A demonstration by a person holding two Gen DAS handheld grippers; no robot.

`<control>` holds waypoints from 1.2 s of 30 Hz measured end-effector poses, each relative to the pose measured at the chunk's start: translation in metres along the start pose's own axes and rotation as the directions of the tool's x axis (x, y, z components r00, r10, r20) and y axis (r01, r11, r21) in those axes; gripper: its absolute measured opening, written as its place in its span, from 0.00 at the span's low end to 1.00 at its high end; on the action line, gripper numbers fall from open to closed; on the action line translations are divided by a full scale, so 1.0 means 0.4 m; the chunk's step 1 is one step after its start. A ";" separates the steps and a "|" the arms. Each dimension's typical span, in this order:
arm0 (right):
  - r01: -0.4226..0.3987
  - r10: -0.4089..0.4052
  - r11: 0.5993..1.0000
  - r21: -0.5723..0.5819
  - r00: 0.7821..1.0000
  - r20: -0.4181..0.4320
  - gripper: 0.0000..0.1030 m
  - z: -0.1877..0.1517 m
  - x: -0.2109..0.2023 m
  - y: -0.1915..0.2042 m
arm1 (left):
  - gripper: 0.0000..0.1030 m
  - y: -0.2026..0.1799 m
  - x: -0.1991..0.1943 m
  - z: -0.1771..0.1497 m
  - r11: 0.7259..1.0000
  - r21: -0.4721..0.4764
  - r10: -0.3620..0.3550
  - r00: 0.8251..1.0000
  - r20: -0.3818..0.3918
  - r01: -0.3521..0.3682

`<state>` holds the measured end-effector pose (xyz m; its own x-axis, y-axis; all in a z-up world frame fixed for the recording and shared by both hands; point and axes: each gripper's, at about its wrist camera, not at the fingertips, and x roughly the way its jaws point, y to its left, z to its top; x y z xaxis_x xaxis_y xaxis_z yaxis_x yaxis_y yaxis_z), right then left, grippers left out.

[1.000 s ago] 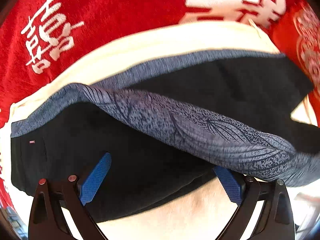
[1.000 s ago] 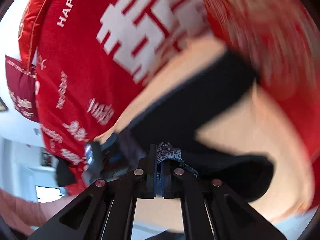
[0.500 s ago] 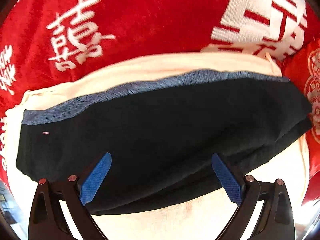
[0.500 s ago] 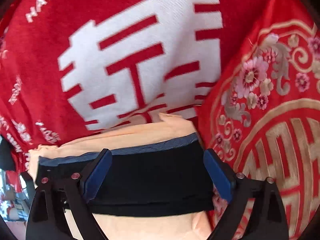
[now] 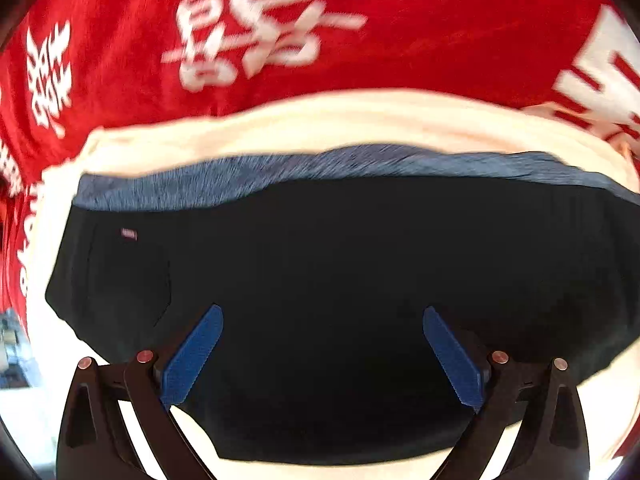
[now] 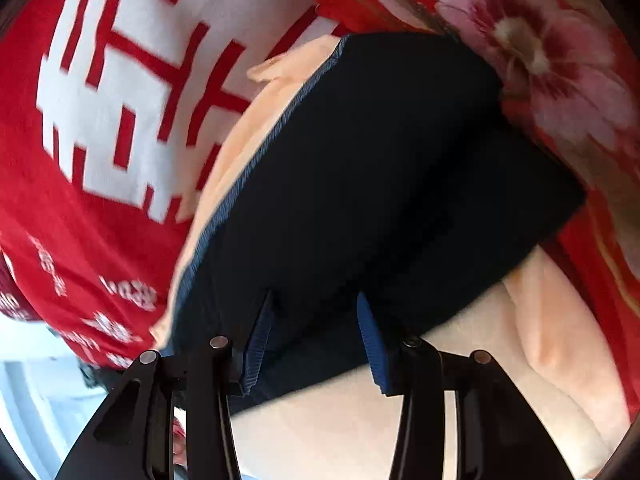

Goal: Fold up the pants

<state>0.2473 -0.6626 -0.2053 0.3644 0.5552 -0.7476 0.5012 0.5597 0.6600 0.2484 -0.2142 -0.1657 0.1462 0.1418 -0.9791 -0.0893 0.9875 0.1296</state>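
The folded black pants (image 5: 340, 280) lie flat on a cream blanket (image 5: 320, 120) over red bedding. Left gripper (image 5: 322, 354) hovers spread and empty. Right gripper (image 6: 316, 344), jaws just closing, is half-spread over the lower fold, seemingly to take hold; nothing pinched.

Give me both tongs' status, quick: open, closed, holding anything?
Left tongs: wide open above the dark pants, holding nothing.
Right tongs: partly open, have just been closing; pants between the pads, no grip visible.
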 end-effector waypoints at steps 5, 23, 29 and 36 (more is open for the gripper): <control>0.036 -0.034 0.997 -0.062 0.999 0.031 0.09 -0.005 -0.064 0.042 | 0.98 0.017 -0.010 -0.027 1.000 0.014 -0.002 1.000 -0.014 0.002; -0.224 0.121 0.948 -0.225 0.910 -0.395 0.38 -0.539 0.297 0.357 | 0.98 0.472 0.018 0.024 0.988 -0.024 0.151 0.986 0.077 -0.150; -0.254 0.178 0.956 -0.147 0.901 -0.395 0.38 -0.635 0.470 0.404 | 0.98 0.623 0.116 0.019 0.984 0.007 0.175 0.982 0.066 -0.176; -0.221 0.130 0.949 -0.227 0.924 -0.359 0.09 -0.624 0.453 0.479 | 0.99 0.693 0.152 -0.003 0.997 -0.014 0.076 0.994 0.073 -0.076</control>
<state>0.2135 -0.3010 -0.1958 0.1200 0.8066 -0.5788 0.2169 0.5477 0.8081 0.2314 0.0680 -0.1894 0.2101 0.2213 -0.9523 -0.1137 0.9730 0.2011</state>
